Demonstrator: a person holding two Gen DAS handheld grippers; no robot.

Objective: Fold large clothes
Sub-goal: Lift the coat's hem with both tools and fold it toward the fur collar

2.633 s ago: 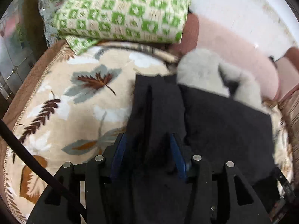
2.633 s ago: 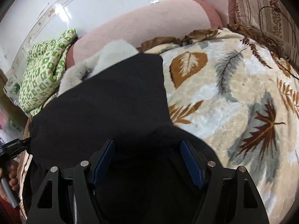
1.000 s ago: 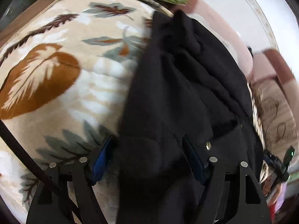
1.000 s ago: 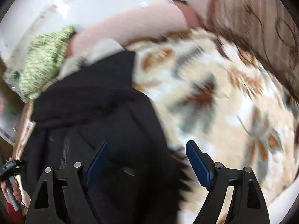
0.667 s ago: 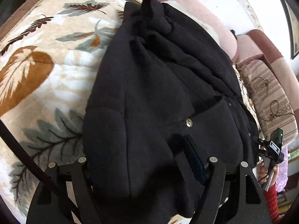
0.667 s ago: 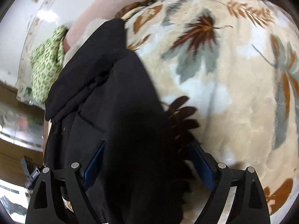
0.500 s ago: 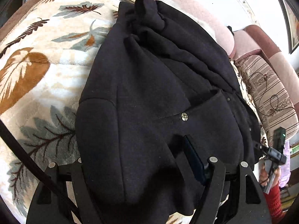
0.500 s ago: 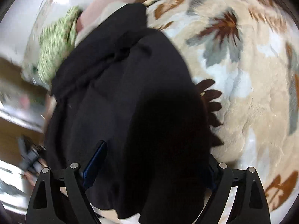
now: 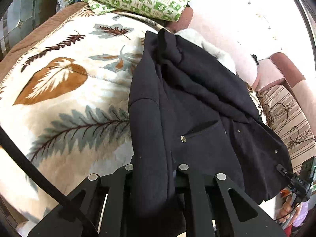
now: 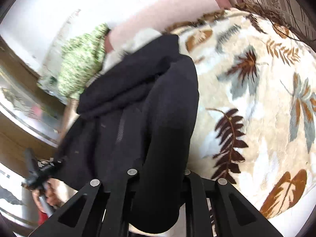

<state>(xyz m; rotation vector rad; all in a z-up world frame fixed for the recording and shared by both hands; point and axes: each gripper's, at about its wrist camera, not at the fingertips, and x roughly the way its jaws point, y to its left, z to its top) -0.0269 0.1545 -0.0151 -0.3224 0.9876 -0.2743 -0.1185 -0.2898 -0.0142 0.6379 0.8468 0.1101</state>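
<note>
L gripper & R gripper now clamp black coat — were open before.

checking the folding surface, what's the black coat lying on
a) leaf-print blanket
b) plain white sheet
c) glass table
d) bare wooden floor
a: the black coat lies spread on a cream leaf-print blanket, with brown and grey leaves showing beside it in both wrist views.
</note>
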